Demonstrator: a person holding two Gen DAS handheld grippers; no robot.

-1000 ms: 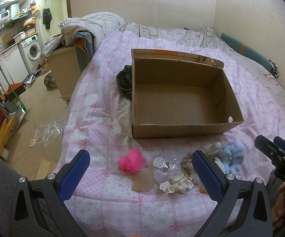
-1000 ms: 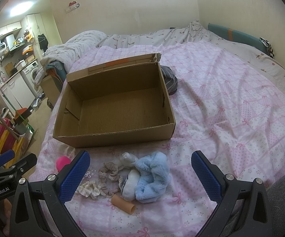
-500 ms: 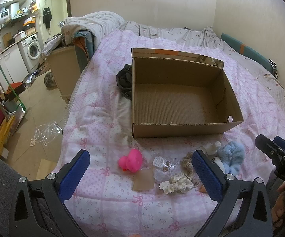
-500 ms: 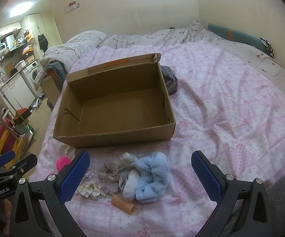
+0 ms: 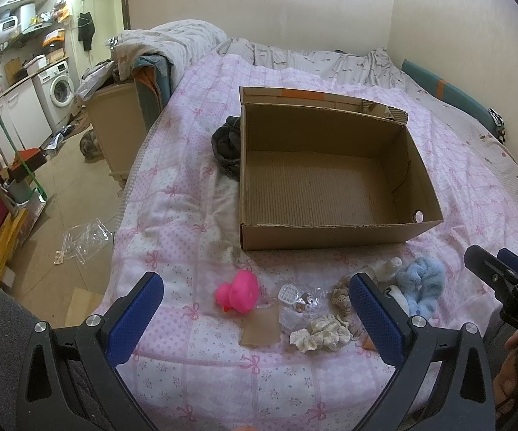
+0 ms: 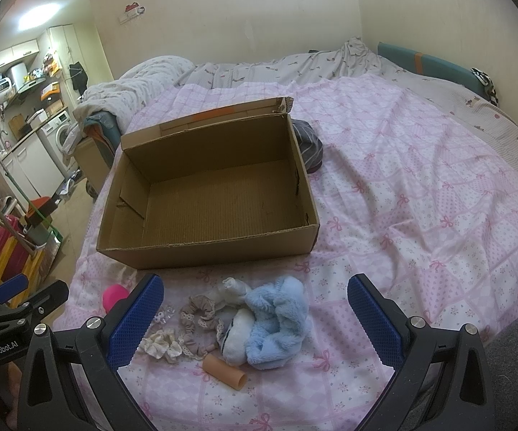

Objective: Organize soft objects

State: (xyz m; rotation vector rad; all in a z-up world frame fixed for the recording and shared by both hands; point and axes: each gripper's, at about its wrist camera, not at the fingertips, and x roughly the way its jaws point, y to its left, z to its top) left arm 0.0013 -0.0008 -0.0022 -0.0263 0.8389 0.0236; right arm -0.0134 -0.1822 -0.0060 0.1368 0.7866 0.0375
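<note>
Two black grippers with blue ribbed pads are hovering low over the near edge of a pink patchwork bedspread (image 6: 420, 194), and both are standing wide open with nothing between their fingers: the left gripper (image 5: 255, 309) is framing a pink rubber duck (image 5: 239, 291), while the right gripper (image 6: 255, 309) is framing a heap of soft things. Within the right gripper's span a fluffy light-blue plush scrunchie (image 6: 276, 319) is lying against a white rounded soft item (image 6: 239, 336), with a beige lace-edged scrunchie (image 6: 198, 314) just to its left and a cream ruffled scrunchie (image 6: 160, 346) partly hiding behind the left pad. A short tan tube (image 6: 224, 377) is resting just in front of the heap. From the left wrist view a flat tan card (image 5: 260, 330) is sitting just beside the duck, and next to it something small in clear plastic wrap (image 5: 296, 303) is glinting, though the blur is making its contents hard to tell. Beyond the heap, near but not touching it, an open brown cardboard box (image 6: 208, 248) is sitting on the bedspread, its corrugated floor bare. A dark grey bundle of cloth (image 5: 228, 147) is pressing against the box's far side.
</note>
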